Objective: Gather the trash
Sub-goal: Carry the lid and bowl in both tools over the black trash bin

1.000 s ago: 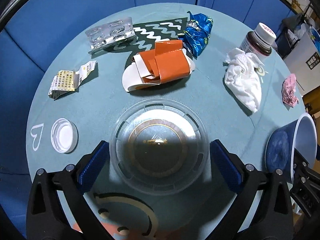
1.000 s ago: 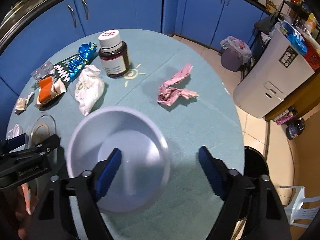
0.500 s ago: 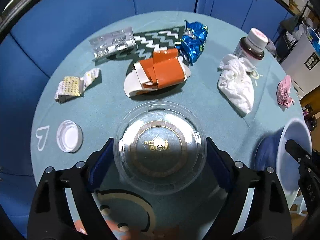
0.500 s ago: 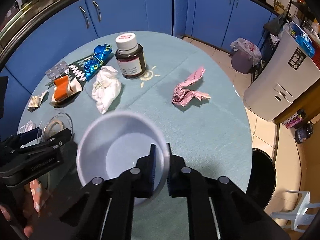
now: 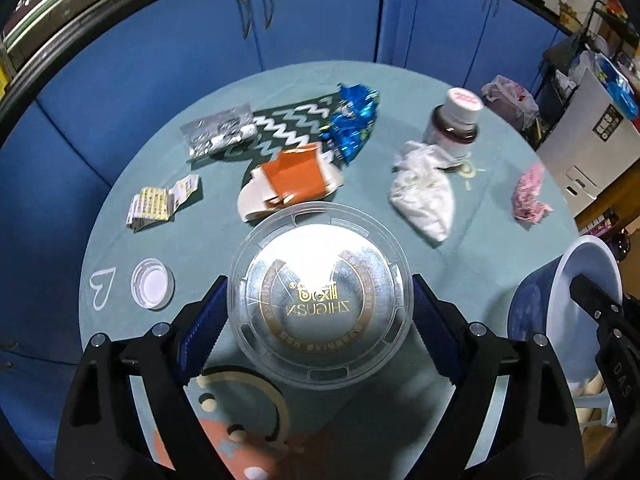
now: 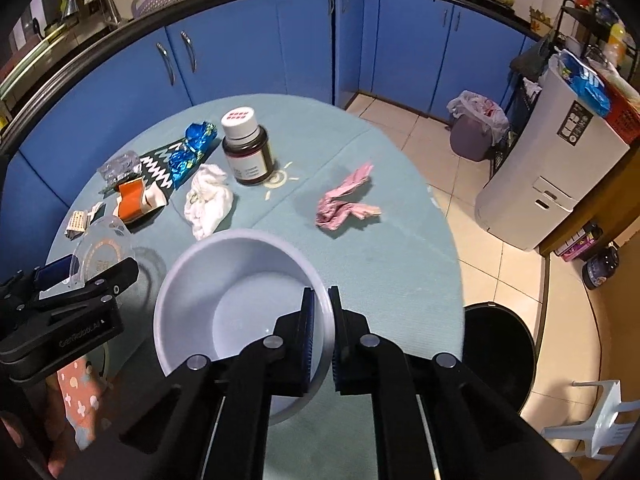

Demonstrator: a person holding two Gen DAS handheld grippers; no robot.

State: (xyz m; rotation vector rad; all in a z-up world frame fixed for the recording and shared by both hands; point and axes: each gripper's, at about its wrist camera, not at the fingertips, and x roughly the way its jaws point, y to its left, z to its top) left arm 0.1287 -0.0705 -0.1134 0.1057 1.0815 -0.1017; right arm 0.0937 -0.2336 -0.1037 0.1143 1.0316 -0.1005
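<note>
While the left gripper (image 5: 320, 308) clamps the light, flexible clear lid (image 5: 320, 296) by its rim (slippery plastic), the right gripper (image 6: 320, 312) pinches the stiff bucket (image 6: 240, 292) wall.

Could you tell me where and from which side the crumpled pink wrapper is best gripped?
Judging by its shape, grip the pink wrapper at its bunched middle, coming down from above: it lies low and apart on the table, its thin tails offering little hold.

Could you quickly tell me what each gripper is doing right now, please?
Left gripper: closed on the clear plastic lid.
Right gripper: closed on the rim of the white bowl.
</note>
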